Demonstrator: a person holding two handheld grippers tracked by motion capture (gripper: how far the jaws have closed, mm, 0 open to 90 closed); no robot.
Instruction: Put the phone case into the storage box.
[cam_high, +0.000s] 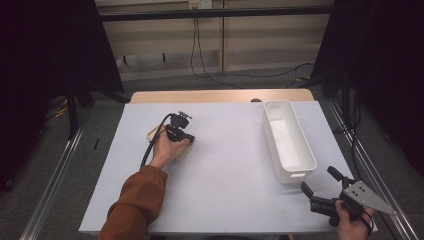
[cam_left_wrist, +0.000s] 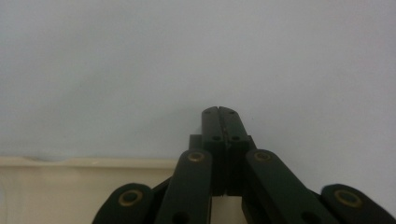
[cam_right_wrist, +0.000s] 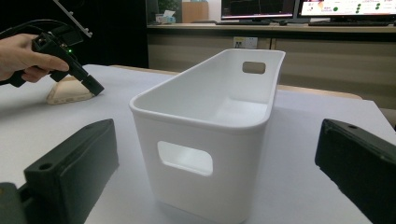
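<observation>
A: What's the setting?

B: A pale grey sheet covers the worktop, with a strip of bare light wood showing along its far edge. Dark curtains hang on both sides, grey carpet runs around, and cables trail down the back wall.

A: Where is the left gripper?

B: On the left half of the sheet, over a flat, cream-coloured wooden block that lies near the left edge. In the left gripper view its jaws are pressed fully together with nothing between them, tips down against the grey sheet just past the block's rim. In the right gripper view the closed tip sits right at the end of the block; whether it touches I cannot tell.

A: And the right gripper?

B: At the near right corner of the worktop, close to the sheet's front and right edges. Its jaws stand wide apart and empty, facing the near end of a long white plastic bin with cut-out handles.

A: Room to move?

B: The bin is empty and lies lengthwise along the right side, its far end near the wooden strip. Between bin and block the sheet's middle is bare, well apart from both.
</observation>
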